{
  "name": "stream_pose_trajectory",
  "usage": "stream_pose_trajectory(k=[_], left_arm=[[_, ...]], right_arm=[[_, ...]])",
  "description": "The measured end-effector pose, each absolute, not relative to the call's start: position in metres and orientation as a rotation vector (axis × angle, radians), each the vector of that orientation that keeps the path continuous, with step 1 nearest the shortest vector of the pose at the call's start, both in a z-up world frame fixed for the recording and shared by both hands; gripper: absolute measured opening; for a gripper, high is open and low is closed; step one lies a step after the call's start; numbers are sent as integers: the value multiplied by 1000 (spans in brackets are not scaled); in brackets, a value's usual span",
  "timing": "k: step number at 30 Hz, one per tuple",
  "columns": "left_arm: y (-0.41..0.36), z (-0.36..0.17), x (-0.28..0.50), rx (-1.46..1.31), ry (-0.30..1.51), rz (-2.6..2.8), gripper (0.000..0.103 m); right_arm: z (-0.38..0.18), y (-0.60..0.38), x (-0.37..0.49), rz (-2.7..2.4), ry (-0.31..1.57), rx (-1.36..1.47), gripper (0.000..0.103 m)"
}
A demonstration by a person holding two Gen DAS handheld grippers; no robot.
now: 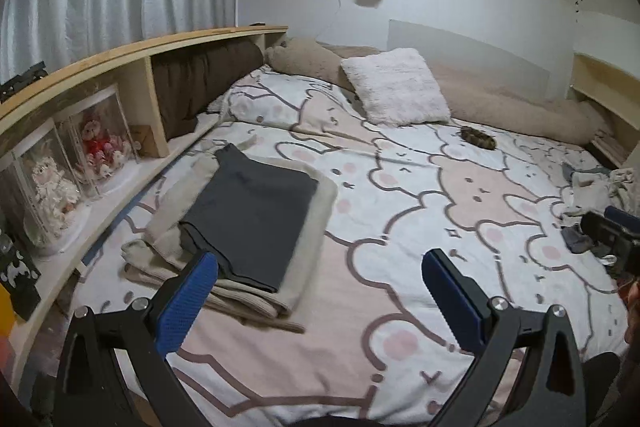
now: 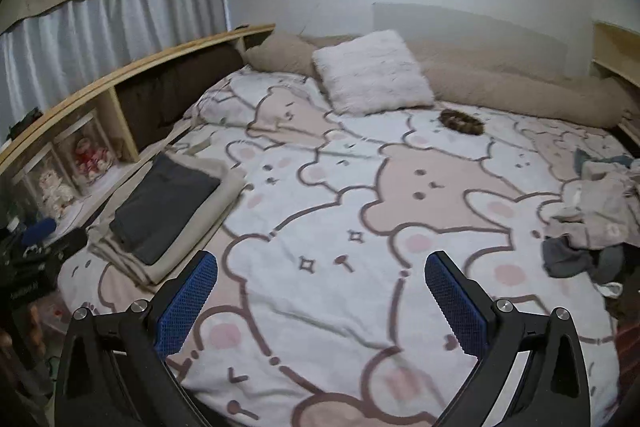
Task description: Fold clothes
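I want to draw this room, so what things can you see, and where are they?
Folded dark grey garment: one, on top of the folded pile, bed's left side.
Folded beige garments: a few, count unclear, under the grey one.
Unfolded clothes heap: one, beige and grey, bed's right edge.
Bear-print blanket: one, pink and white, covering the bed.
Fluffy square pillow: one, pale pink, at the headboard.
Brown scrunchie: one, near the pillow.
Wooden shelf: one, left, holding boxed dolls.
Left gripper: blue fingers, open, empty.
Right gripper: blue fingers, open, empty.
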State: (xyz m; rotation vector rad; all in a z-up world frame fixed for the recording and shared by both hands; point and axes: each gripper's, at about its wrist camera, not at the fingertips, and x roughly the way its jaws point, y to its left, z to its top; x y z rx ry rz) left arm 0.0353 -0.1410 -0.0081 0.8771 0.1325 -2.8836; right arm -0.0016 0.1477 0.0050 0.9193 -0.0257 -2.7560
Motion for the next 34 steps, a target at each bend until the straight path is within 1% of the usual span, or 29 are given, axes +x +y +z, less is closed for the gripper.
stream_pose_trajectory(k=[6, 34], left_arm=[[-127, -7, 49, 880, 146, -2884, 103], [-129, -10, 68, 896, 140, -2870, 103]], right_arm=[[16, 163, 5, -2790, -40, 879, 103], [20, 161, 16, -2804, 41, 889, 103]])
